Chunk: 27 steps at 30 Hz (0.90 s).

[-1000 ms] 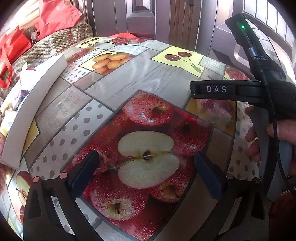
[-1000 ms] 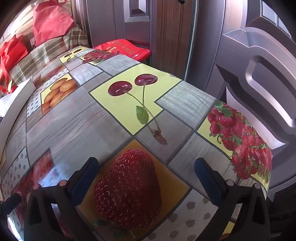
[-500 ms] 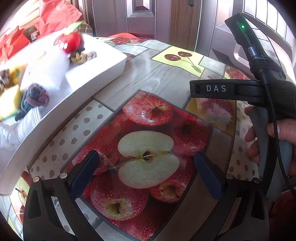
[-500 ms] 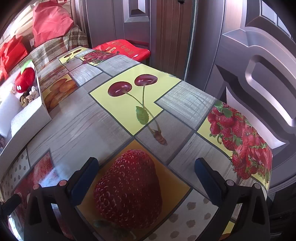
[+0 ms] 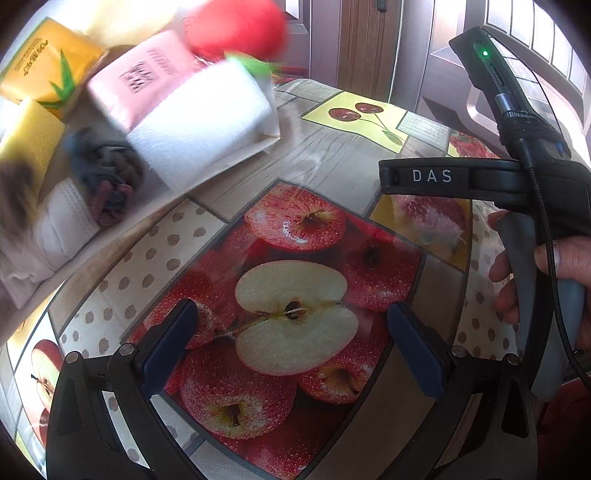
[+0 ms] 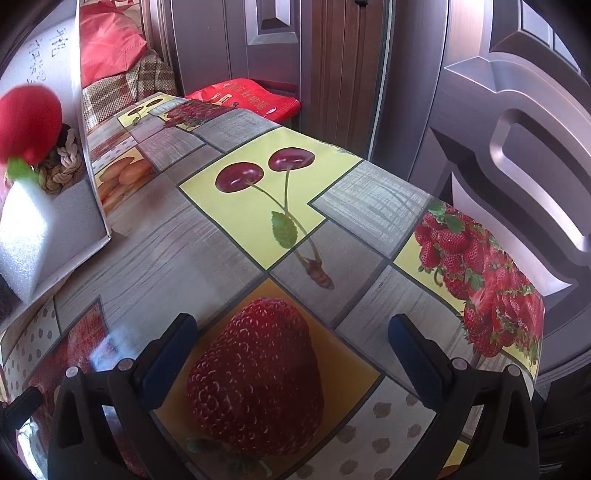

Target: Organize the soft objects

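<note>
The box (image 5: 221, 162) of soft things (a red toy (image 5: 236, 26), tissue packs, a white roll) sits tipped up at the far left of the table (image 5: 332, 155), nearer the left claw (image 5: 291, 347) than the right claw (image 6: 295, 362), both wide open and empty.

A tilted box (image 5: 255, 147) is seen at the table's (image 5: 325, 147) left, soft things inside: a plush fruit (image 5: 236, 26) at the far end, foam block (image 5: 199, 122) before it, tissue packs (image 5: 140, 77) and knotted rope (image 5: 107, 177) nearer.
</note>
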### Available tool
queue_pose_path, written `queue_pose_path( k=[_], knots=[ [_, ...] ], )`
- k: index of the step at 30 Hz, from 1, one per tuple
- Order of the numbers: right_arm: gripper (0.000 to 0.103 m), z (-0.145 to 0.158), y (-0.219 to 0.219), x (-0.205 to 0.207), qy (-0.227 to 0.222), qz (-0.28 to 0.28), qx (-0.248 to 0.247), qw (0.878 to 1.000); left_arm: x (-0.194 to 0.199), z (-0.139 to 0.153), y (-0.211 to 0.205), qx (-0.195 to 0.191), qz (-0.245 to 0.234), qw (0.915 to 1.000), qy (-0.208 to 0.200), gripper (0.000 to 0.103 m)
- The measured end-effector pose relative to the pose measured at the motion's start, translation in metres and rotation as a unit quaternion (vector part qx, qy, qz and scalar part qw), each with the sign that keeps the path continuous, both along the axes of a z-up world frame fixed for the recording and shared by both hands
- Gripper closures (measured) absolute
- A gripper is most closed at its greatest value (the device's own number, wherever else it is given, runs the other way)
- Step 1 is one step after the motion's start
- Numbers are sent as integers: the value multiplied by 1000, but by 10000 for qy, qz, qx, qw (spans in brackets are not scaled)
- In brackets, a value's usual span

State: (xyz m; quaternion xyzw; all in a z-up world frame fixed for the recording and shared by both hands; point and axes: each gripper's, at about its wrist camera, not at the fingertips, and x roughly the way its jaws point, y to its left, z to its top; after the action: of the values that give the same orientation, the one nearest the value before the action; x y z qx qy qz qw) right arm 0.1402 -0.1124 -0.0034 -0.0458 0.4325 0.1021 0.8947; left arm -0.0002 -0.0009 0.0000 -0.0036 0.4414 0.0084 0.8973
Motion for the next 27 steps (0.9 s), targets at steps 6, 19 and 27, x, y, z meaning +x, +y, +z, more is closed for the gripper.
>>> queue_pose_path(
  k=[6,19,27],
  knots=[
    [0,0,0,0,4,2,12,10000,-1,4,1,-2,0,10000,3,1],
    [0,0,1,-1,7,4,24,10000,1,3,0,4,0,10000,5,1],
    [0,0,1,-1,8,2,29,10000,1,3,-1,6,1,10000,5,1]
  ],
)
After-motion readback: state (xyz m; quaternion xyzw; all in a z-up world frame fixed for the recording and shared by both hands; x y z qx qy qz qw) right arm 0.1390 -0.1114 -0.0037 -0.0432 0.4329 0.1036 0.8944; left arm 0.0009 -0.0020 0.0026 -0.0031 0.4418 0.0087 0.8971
